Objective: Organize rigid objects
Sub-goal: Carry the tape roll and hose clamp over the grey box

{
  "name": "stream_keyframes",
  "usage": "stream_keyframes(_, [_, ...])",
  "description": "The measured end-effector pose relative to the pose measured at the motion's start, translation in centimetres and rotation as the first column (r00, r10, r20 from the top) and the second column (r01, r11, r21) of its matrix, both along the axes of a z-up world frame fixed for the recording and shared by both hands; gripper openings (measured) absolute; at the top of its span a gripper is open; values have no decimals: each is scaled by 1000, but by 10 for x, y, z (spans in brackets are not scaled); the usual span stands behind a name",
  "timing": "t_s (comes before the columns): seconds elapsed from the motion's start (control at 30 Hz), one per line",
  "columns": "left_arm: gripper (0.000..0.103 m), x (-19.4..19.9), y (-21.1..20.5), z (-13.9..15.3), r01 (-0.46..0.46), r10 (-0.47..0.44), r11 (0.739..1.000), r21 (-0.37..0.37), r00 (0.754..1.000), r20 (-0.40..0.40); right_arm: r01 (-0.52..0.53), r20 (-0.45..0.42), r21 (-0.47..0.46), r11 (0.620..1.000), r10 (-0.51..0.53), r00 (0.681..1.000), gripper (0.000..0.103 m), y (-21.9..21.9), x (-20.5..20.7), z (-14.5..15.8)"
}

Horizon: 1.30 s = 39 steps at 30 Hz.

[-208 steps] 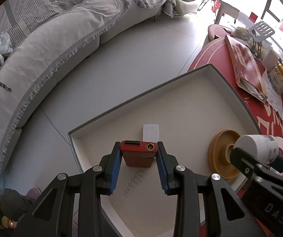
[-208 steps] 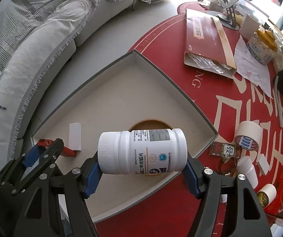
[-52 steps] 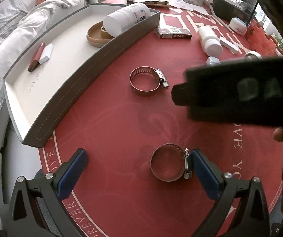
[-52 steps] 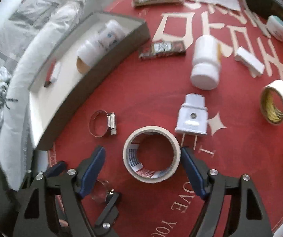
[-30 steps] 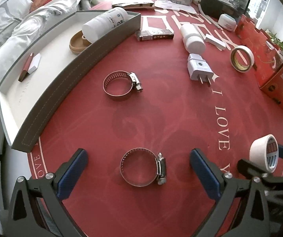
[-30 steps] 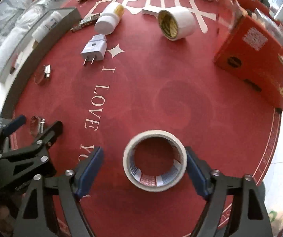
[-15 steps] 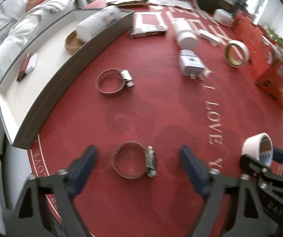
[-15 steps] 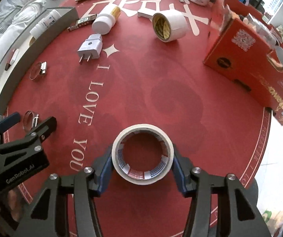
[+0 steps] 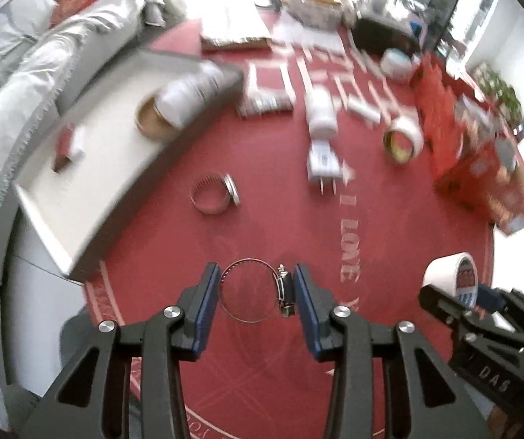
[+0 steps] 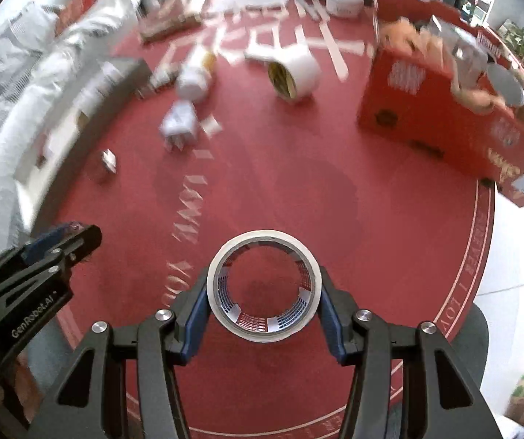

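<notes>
Left wrist view: the thin steel hose clamp ring (image 9: 253,290) is squeezed between the closing blue pads of the left gripper (image 9: 256,292), near the red round table's (image 9: 280,219) edge. A gentle, level carry toward the white tray (image 9: 115,139) at far left is advised.

Right wrist view: the white masking-tape roll (image 10: 264,285) is clamped by the right gripper (image 10: 264,292); the roll should be kept flat.

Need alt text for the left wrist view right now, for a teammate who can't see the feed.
The left gripper is closing on a metal hose clamp, its blue pads at either side of the ring, above a red round tablecloth. Beyond lie a second hose clamp, a white plug and a grey tray; the right gripper holds a tape roll at lower right.
</notes>
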<state>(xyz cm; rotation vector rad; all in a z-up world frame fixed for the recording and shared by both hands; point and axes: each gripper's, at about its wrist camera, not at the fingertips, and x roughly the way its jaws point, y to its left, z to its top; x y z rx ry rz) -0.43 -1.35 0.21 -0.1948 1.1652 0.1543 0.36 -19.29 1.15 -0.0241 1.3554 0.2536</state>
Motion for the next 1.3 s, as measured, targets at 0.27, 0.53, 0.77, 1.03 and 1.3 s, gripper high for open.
stream_keyframes(0.27, [44,18,27,94,-92,91,996,3,985,146,-65,136,108,992,50,989,54,49,29,79])
stream_keyframes(0.53, [44,36,102,144,-265,246,963,40,934,258,-160,228,175,971,118,967,54,121,76,137])
stream_keyframes(0.77, [44,40,153,105,-381,362,921,76,912,192,-224,239,176,959,179,954,54,179,103,143])
stream_keyframes(1.03, [44,43,174,39,-422,418,901,103,906,62,-287,136,106,952,272,953,54,228,107,88])
stream_keyframes(1.3, [44,44,190,15,-449,450,889,95,893,14,-313,93,71,947,307,947,54,251,113,62])
